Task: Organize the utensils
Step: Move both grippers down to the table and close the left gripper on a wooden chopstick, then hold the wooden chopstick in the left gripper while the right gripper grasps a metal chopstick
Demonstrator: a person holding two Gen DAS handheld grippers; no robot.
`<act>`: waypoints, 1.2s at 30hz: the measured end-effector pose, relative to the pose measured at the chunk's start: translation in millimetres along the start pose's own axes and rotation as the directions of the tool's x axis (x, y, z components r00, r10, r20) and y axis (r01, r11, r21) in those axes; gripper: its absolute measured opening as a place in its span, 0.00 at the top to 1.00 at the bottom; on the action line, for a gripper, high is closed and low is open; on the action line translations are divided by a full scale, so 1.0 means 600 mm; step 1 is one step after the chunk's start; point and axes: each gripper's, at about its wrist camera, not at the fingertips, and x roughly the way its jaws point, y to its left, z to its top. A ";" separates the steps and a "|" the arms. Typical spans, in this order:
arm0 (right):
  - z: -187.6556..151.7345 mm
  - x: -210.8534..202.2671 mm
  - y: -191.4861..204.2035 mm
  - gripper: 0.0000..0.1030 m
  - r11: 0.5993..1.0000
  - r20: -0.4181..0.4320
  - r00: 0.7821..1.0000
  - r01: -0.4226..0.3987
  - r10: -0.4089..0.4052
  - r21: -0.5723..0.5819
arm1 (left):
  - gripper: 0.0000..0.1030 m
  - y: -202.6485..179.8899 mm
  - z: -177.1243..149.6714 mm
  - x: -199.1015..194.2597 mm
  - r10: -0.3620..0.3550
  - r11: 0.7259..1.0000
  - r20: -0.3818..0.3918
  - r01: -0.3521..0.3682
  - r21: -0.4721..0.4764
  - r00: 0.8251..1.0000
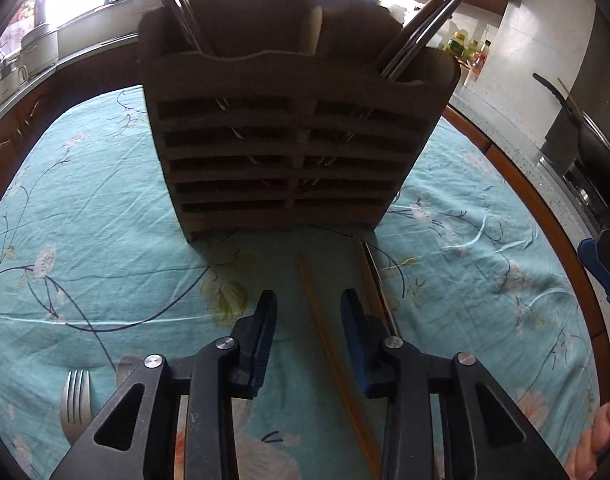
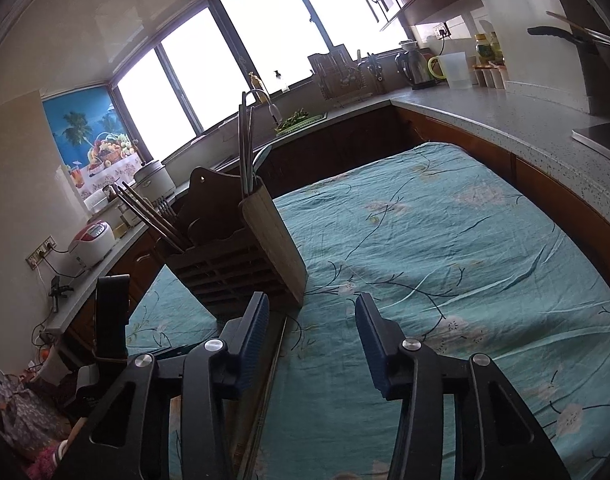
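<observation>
A dark wooden slatted utensil holder (image 1: 289, 140) stands on the teal flowered tablecloth (image 1: 105, 208), with chopsticks (image 1: 425, 24) sticking out of its left and right compartments. My left gripper (image 1: 309, 308) hovers just in front of it, open. A wooden chopstick (image 1: 317, 320) lies on the cloth between its fingers, nearer the right one, touching neither pad. A second, darker stick (image 1: 375, 280) lies just outside the right finger. My right gripper (image 2: 311, 312) is open beside the holder (image 2: 233, 256); a thin stick (image 2: 275, 364) lies on the cloth just inside its left finger.
A metal fork (image 1: 76, 404) rests on the cloth at the lower left, a spoon partly hidden beside it. A kitchen counter (image 2: 505, 120) wraps round the table, with a kettle (image 2: 413, 66), jars and a pan (image 1: 597, 148). A hand (image 1: 601, 432) shows at the lower right.
</observation>
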 end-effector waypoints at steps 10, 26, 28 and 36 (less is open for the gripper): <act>-0.018 0.097 0.045 0.74 0.997 -0.183 0.982 -0.051 0.038 -0.063 | 0.91 0.029 -0.048 -0.008 -0.015 0.989 -0.031 0.020 0.146 0.999; -0.039 0.251 0.098 0.86 0.983 -0.348 0.936 -0.010 -0.056 -0.185 | 0.90 0.101 -0.083 -0.043 -0.018 1.000 -0.038 0.019 0.015 0.999; -0.040 0.254 0.101 0.86 0.981 -0.349 0.935 -0.006 -0.063 -0.195 | 0.90 0.110 -0.080 -0.058 -0.017 1.000 -0.040 0.017 0.001 0.999; -0.039 0.245 0.121 0.86 0.964 -0.308 0.947 0.009 -0.094 -0.265 | 0.90 0.113 -0.072 -0.055 -0.016 1.000 -0.051 0.015 -0.016 0.999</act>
